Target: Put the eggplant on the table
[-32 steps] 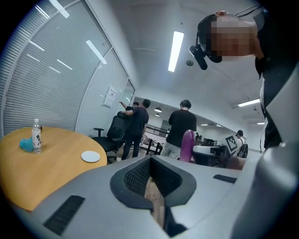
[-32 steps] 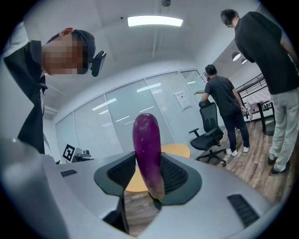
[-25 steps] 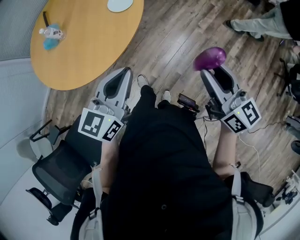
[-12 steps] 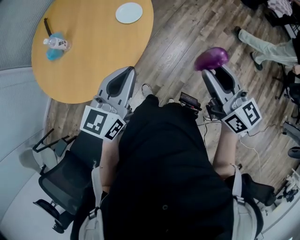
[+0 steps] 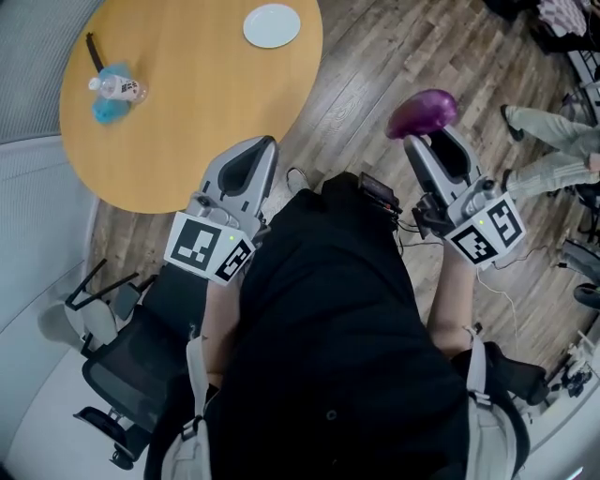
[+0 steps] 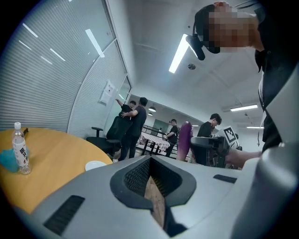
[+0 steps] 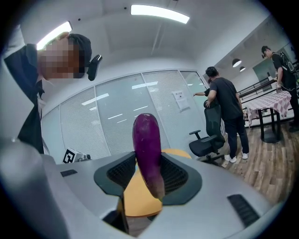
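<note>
Both hands reach forward nearly level on either side of the black-clad torso. The right gripper [image 5: 424, 139], centre right, clamps the glossy purple eggplant [image 5: 423, 113] upright over the plank floor, well apart from the round yellow-wood table [image 5: 187, 103] at upper left; the left gripper [image 5: 261, 146] has its jaws together and empty. The label on the small clear plastic bottle [image 5: 118, 88] is too small to read, and the forearms are mostly hidden by the torso.

Bottle [image 5: 117, 87] and plate [image 5: 272, 25] apart on table [image 5: 197, 103], chair [image 5: 131, 361] nearby.
</note>
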